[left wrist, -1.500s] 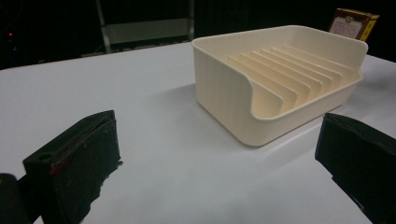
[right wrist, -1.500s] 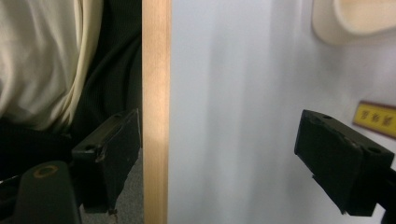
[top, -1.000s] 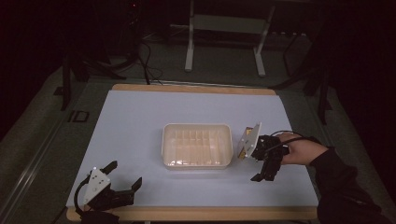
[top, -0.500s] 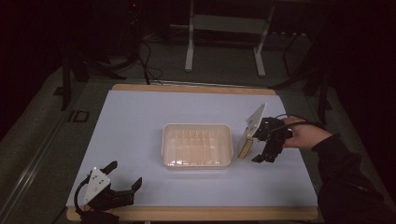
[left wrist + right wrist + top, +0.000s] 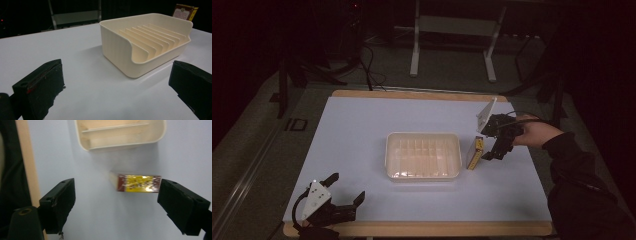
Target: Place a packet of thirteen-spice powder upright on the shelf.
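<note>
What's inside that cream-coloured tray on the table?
The tray holds only its own row of upright dividers, with empty slots between them. The near wall hides a strip of the floor. The yellow box stands outside it.

A small yellow box (image 5: 475, 153) with dark red edges — glossy, its printed face blurred in the right gripper view (image 5: 138, 183) — stands on its narrow side on the desk (image 5: 362, 130). It sits just right of the cream ribbed tray (image 5: 423, 156), near that tray's right wall — close, with a slim gap between them.
</note>
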A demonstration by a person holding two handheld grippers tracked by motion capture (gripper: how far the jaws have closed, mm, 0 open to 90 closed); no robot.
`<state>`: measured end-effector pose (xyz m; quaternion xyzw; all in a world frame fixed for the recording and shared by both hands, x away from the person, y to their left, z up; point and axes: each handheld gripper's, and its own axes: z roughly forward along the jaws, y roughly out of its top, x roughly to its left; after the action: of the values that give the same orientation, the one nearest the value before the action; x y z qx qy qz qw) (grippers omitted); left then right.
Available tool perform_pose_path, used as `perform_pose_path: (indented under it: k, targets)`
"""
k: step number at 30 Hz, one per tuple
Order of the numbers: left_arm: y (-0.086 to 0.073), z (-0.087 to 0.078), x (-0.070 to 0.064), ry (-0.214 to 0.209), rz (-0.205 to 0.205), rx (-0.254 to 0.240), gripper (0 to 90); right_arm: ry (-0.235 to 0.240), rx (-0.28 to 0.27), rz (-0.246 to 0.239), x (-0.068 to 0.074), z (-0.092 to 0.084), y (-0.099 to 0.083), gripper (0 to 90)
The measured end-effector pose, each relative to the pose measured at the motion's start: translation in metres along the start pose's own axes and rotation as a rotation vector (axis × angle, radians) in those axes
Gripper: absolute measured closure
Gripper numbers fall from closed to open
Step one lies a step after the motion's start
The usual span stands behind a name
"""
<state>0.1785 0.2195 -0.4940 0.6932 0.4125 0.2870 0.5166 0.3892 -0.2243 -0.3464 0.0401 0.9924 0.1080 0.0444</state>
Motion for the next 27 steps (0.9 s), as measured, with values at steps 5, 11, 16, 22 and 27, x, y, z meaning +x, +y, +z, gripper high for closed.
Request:
perform_pose_path:
  k: [5, 11, 16, 22, 27]
  targets:
    - [0.001, -0.001, -0.002, -0.024, 0.014, -0.018, 0.1, -0.006, 0.013, 0.029, -0.011, 0.006, 0.001, 15.0]
    - [0.001, -0.001, -0.003, -0.053, 0.023, -0.036, 0.1, 0.0, 0.029, 0.032, -0.02, 0.018, 0.001, 15.6]
    - [0.001, -0.001, -0.005, -0.072, 0.035, -0.035, 0.1, 0.019, 0.045, 0.031, -0.026, 0.03, -0.001, 18.2]
    - [0.001, -0.001, -0.005, -0.069, 0.036, -0.036, 0.1, 0.037, 0.058, 0.051, -0.033, 0.039, -0.002, 18.4]
    - [0.001, -0.001, -0.006, -0.071, 0.04, -0.035, 0.1, 0.05, 0.063, 0.046, -0.036, 0.046, -0.002, 21.9]
